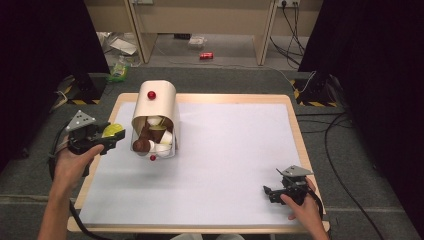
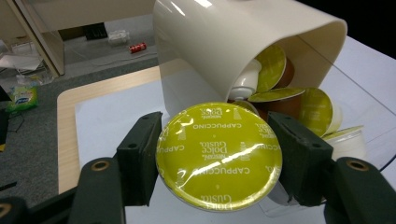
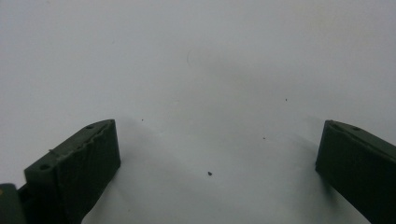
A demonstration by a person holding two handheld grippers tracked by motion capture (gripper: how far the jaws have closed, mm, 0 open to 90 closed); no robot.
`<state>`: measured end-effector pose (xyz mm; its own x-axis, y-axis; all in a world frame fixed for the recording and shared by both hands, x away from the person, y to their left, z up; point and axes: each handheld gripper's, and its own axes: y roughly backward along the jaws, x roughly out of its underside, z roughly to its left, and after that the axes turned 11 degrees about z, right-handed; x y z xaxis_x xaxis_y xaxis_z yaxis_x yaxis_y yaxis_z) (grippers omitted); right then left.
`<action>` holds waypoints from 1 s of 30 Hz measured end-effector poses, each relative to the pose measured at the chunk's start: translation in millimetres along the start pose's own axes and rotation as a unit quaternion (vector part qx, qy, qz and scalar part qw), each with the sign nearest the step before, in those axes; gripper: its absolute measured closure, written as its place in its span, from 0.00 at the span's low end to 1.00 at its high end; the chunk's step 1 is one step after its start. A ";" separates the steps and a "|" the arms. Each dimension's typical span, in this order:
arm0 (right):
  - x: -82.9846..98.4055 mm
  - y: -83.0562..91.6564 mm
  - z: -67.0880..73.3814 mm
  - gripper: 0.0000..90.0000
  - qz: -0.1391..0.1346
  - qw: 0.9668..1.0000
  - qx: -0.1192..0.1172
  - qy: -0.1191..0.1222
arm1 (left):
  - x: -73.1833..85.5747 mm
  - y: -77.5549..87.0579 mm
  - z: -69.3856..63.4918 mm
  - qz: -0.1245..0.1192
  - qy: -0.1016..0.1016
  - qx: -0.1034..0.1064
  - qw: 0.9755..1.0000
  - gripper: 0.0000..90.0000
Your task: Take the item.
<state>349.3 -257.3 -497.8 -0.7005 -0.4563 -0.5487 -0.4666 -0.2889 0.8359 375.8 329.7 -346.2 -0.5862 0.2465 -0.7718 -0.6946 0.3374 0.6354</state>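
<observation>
Tabletop point(image 1: 225, 150): a wooden top covered by a white sheet, with grey carpet around it.
Holder point(image 1: 156, 112): one cream, arch-shaped capsule holder lying on its side at the left of the tabletop, open end toward the person, with two small red knobs on it.
Capsules in holder point(image 2: 280, 93): several coffee capsules spilling out of the open end, some with yellow-green lids, some brown or white; the exact count cannot be told.
Held capsule point(image 2: 218, 156): one capsule with a yellow-green foil lid printed "Cappuccino", lifted just left of the holder's mouth.
Left gripper point(image 1: 107, 137): closed on the held capsule, one jaw on each side of its rim.
Right gripper point(image 1: 272, 192): resting low at the tabletop's near right corner, well apart from the holder; its jaws stand wide apart with nothing between them.
Around the table: cables on the carpet at right, one red can point(image 1: 206, 56) on the floor beyond, a green packet point(image 1: 118, 70) at far left.
Between gripper and holder: nothing stands in the way.
</observation>
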 end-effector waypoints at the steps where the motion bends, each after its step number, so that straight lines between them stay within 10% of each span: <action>1: 0.1 0.1 0.3 0.00 0.001 1.000 0.000 -0.002 | 1.7 -1.2 1.0 0.000 0.004 0.000 1.000 0.42; 30: 0.0 0.0 0.1 0.00 0.000 1.000 0.000 -0.001 | 33.1 -32.5 9.1 0.008 0.044 -0.022 0.999 0.42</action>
<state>349.3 -257.2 -497.8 -0.7011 -0.4551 -0.5490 -0.4669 -0.2889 0.8358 382.7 335.1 -392.6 -0.6312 0.1696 -0.7568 -0.7006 0.2940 0.6502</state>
